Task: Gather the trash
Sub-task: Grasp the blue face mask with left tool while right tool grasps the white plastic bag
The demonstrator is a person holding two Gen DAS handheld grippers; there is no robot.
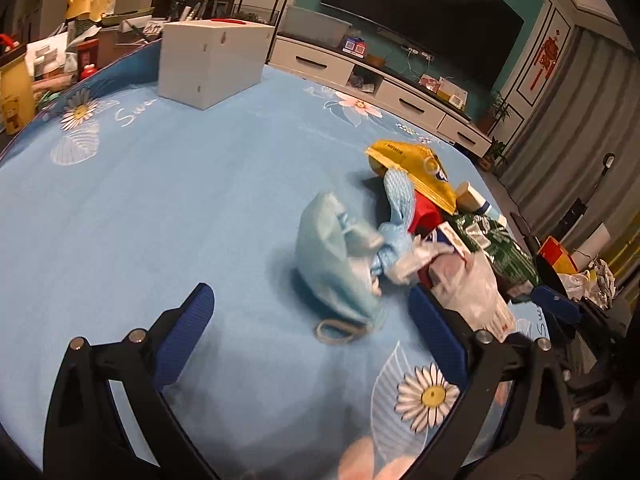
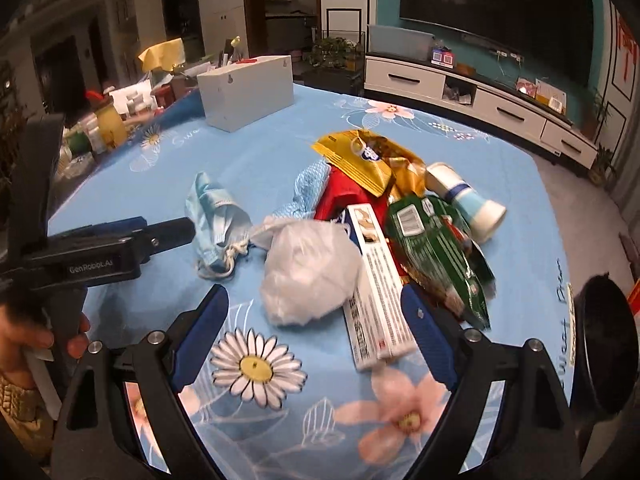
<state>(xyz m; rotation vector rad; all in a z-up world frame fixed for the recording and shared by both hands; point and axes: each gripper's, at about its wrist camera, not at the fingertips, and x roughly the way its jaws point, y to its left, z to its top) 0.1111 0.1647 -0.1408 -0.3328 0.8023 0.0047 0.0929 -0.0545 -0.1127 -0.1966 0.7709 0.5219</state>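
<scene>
A heap of trash lies on the blue flowered tablecloth (image 2: 280,152): a yellow snack packet (image 2: 360,156), a green packet (image 2: 436,248), a white toothpaste box (image 2: 376,280), a white bottle (image 2: 464,196), a crumpled white plastic bag (image 2: 308,272) and a light blue face mask (image 2: 216,220). My right gripper (image 2: 314,292) is open, with the bag and the box's near end just ahead between its fingers. My left gripper (image 1: 310,294) is open too, its blue fingers either side of the face mask (image 1: 336,256). From the right wrist it shows at the left (image 2: 168,228), held by a hand (image 2: 40,336).
A white box (image 2: 248,88) stands at the table's far side. Cluttered items (image 2: 104,120) crowd the far left edge. A dark round bin (image 2: 604,340) sits off the table's right edge. A TV cabinet (image 2: 480,100) runs along the back wall.
</scene>
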